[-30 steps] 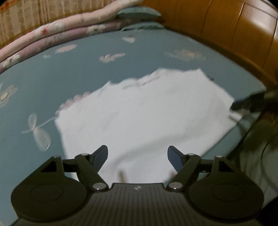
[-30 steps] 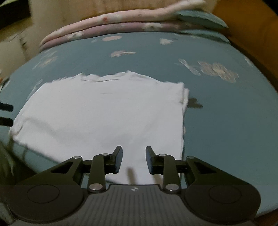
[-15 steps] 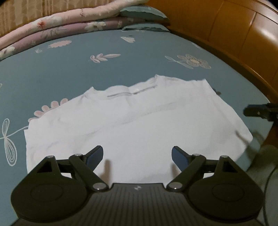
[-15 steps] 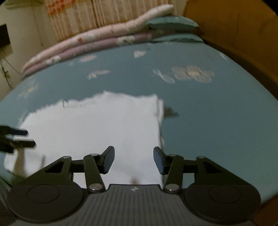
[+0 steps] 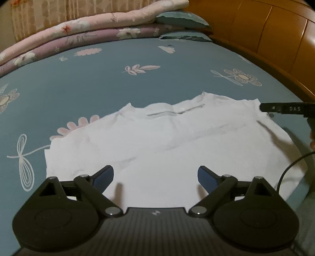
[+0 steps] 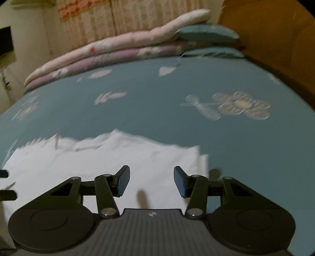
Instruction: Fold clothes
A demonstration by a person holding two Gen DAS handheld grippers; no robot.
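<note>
White T-shirt [image 5: 177,141] lies flat on the teal floral bed sheet [image 5: 110,82], near edge of the bed, collar to the far side, sleeves apparently already tucked in so it reads as a rough rectangle. Flat and spread like that, probably so the next fold line runs clean across it.

Left tool [image 5: 155,177]: jaws wide apart and opening further, nothing between them, hovering over the near hem at the shirt's left-centre. No contact with the cloth that I can see. Likely it is lining up for a pinch on the near edge.

Right tool [image 6: 151,181]: jaws part open, empty, above the shirt's near right corner, where the doubled side edge [image 6: 200,161] shows. That view is motion-blurred, so cloth contact is unclear. From the left wrist view, a dark fingertip of it [image 5: 283,108] sits at the shirt's far right corner.

Far side: folded pink and mauve quilts [image 5: 94,29] and teal pillows [image 5: 181,18] stacked against the curtain, well clear of the work. Wooden headboard [image 5: 265,29] on the right.

Judgement: both tools empty, next fold not yet started.
</note>
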